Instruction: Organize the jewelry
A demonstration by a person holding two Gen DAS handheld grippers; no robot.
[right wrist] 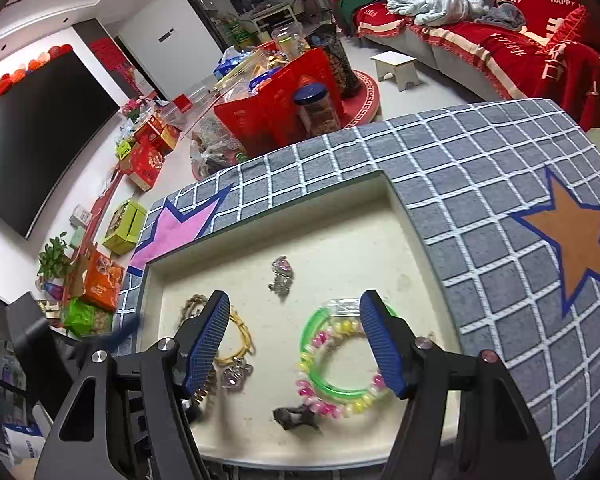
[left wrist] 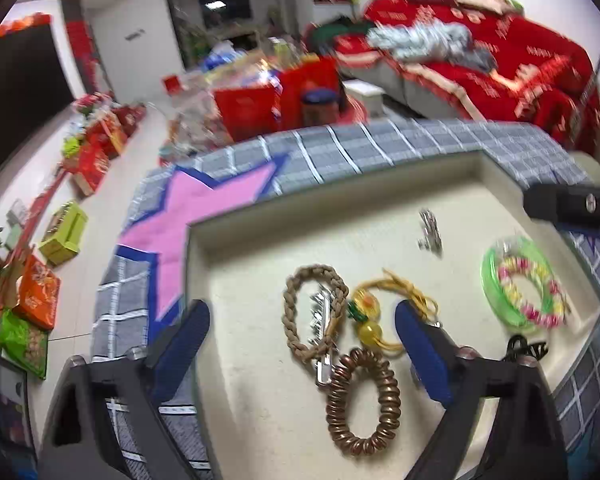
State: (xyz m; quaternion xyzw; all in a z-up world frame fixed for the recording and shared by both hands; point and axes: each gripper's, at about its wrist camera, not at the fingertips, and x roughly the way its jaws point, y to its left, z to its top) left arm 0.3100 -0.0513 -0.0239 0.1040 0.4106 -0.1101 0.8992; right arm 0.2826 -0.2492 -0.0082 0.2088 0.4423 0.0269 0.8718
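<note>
While over the tray [right wrist: 400, 216], both tongs, left [left wrist: 302, 330] and right [right wrist: 296, 338], wide open, empty.

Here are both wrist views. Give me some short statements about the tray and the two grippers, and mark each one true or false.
1. The left gripper is open. True.
2. The right gripper is shut on the green bangle. False: it is open and holds nothing.
3. The copper coil bracelet lies inside the cream tray. True.
4. The tray stands on a plain red cloth. False: on a grey checked mat.
</note>
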